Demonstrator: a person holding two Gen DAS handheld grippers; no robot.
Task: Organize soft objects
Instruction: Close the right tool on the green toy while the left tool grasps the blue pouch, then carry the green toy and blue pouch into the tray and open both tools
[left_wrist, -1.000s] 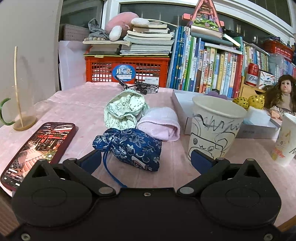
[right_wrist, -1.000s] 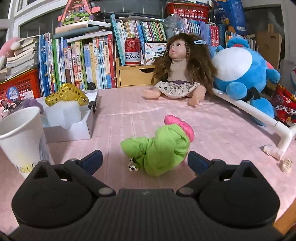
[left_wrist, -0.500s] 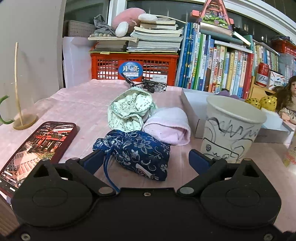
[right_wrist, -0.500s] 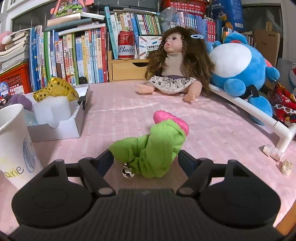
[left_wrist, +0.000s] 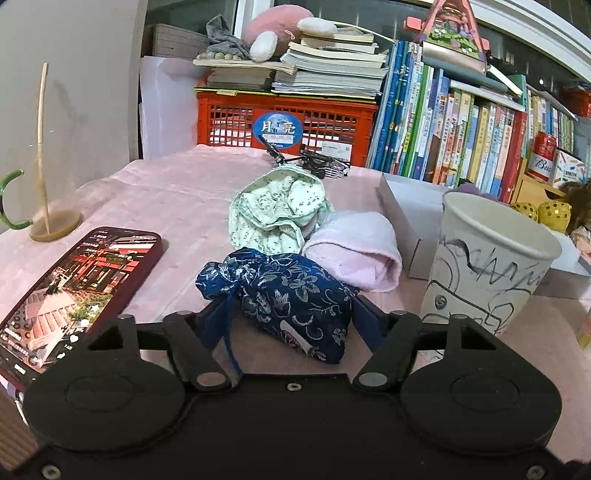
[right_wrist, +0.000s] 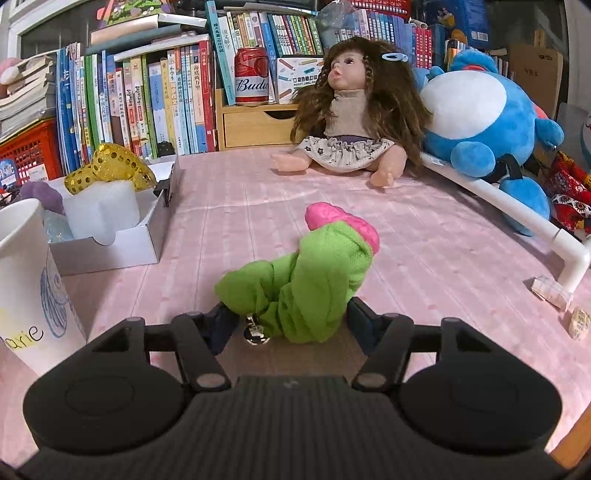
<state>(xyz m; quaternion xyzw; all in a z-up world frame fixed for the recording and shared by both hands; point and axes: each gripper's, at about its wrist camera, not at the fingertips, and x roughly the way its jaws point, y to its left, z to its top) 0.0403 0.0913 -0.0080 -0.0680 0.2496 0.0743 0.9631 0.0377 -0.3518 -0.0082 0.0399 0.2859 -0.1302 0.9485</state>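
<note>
- Left tongs (left_wrist: 284, 325): jaws closing around the blue floral pouch (left_wrist: 291, 295), which lies between them on the pink cloth of the table (left_wrist: 177, 199). Both blue pads sit against the pouch's sides; gap medium, neither wide nor narrow.
- Pouch's drawstring end points toward the left pad; a blue cord hangs down from it in front of the tongs body.
- Just behind the pouch: a rolled pink towel (left_wrist: 354, 251), touching or nearly touching it. Behind that, a crumpled pale green patterned cloth (left_wrist: 277, 210).
- Phone (left_wrist: 77, 284) lies screen-up to the left of the pouch, apart from it. Paper cup (left_wrist: 491, 266) with scribbles stands upright to the right, close to the right finger; a grey box (left_wrist: 406, 206) lies behind the cup.
- Right tongs (right_wrist: 288, 325): jaws closing around the green soft toy (right_wrist: 306, 280), which sits between them on the table. Pads press into or sit at the toy's lower sides; gap medium.
- Toy has a pink end (right_wrist: 343, 221) facing away from the camera and a small metal bell (right_wrist: 256, 334) at its near end, between the fingers.
- Further back: doll (right_wrist: 351, 110) sitting by the bookshelf, blue plush (right_wrist: 480, 118) to its right, white box (right_wrist: 110, 243) holding foam and gold sequinned items at left.
</note>
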